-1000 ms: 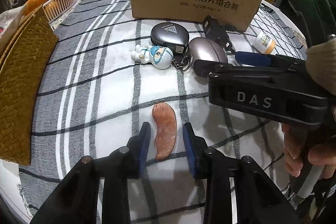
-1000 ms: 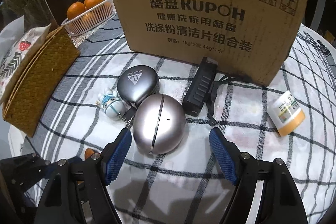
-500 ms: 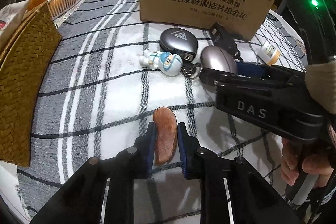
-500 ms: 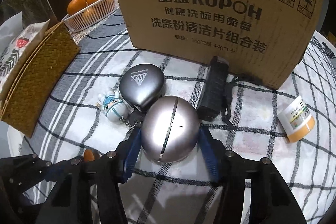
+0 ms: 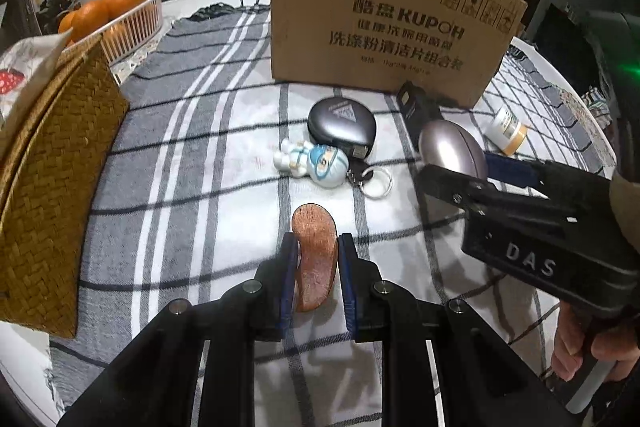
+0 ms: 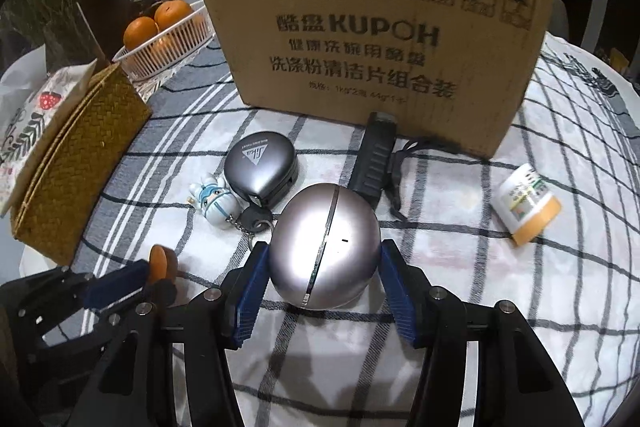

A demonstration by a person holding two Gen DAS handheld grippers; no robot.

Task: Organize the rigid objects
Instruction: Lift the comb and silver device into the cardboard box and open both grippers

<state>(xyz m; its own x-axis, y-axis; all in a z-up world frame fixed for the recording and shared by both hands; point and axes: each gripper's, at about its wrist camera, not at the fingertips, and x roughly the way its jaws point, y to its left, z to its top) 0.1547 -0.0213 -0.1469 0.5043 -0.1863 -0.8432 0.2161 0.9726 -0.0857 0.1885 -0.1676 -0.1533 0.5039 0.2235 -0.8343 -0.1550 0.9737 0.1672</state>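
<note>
Seen from the left wrist: a curved, reddish-brown flat piece with a mottled, stone-like surface [image 5: 315,259], rounded at the far end and bent like a bean, clamped at its middle between the blue pads of the left gripper [image 5: 315,277], over the grey-and-white plaid cloth on the worktop [image 5: 208,163]. Whether lifted clear of the cloth or resting on it: could not be told. Seen from the right wrist: a smooth, silver-grey, egg-shaped metal case [image 6: 325,251] with a thin bright seam running across its dome and a small dark mark beside the seam, gripped on both flanks by the blue pads of the right gripper [image 6: 320,281]. Just behind the case, lying on the cloth: a small white-and-blue astronaut figure keychain [image 6: 214,203] with a dark key and ring, touching a dark grey rounded pouch-shaped case with a triangle logo [image 6: 260,167]. Beside those, a black ribbed rectangular device with a strap [image 6: 376,155], close against the foot of a tall brown cardboard box printed with black lettering [image 6: 376,39]. Farther right, well apart from the rest, a small white bottle with an orange cap [image 6: 526,209], tipped on its side. At the left edge, a woven tan wicker basket [image 6: 80,155], and beyond it a white slatted basket of oranges [image 6: 168,39].
</note>
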